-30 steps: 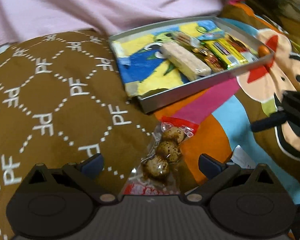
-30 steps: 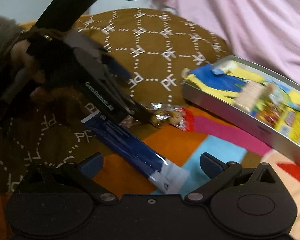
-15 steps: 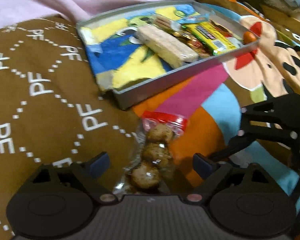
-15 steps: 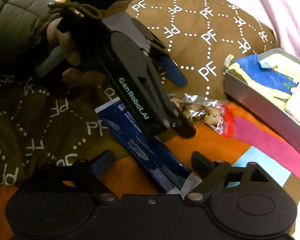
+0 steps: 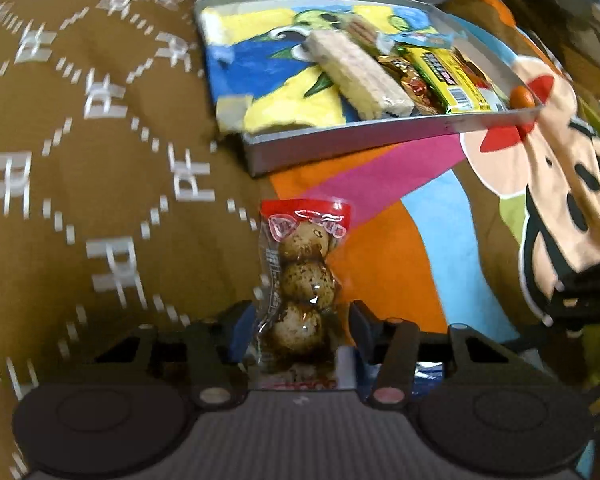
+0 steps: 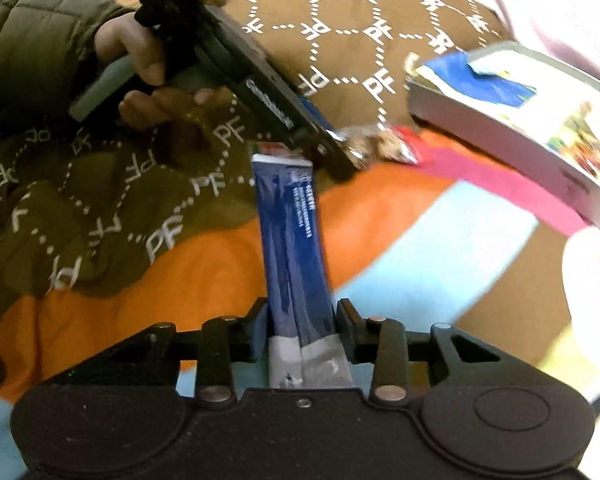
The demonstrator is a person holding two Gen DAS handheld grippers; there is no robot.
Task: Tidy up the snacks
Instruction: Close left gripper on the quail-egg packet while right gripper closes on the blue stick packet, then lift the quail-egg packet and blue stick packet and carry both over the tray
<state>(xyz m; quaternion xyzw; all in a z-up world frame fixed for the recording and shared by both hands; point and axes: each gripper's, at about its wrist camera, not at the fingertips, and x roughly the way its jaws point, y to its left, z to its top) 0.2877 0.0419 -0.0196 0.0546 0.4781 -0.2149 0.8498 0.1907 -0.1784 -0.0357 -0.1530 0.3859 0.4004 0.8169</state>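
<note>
Left claw (image 5: pixel 298 330): jaws have just been closing and are now drawn in on the near end of the clear egg packet (image 5: pixel 300 284) — three speckled eggs in a row, red seal at the far end. The blue pad on the left appears to touch the wrapper; contact on the other side is less plain, so the grip is judged made but not proven firm.

Right claw (image 6: pixel 302 322): jaws likewise just closing, now narrow and pressed on the blue stick pack (image 6: pixel 292 240) near its white end.

Both packets lie with the long axis running straight away from the holding claw, held by the near end, the far end trailing on the patterned bed cover (image 5: pixel 384 252).

The metal tray (image 5: pixel 340 142) sits beyond the left claw, up and a little right in its view, near wall facing the claw; in the right wrist view it lies to the right. A pale wafer bar (image 5: pixel 358 74) and a yellow wrapper (image 5: pixel 440 76) are already inside — the left half of the tray is bare.

Judgement: the left claw is nearer the tray. Each packet must be lifted clear of the near wall before being carried over it.
</note>
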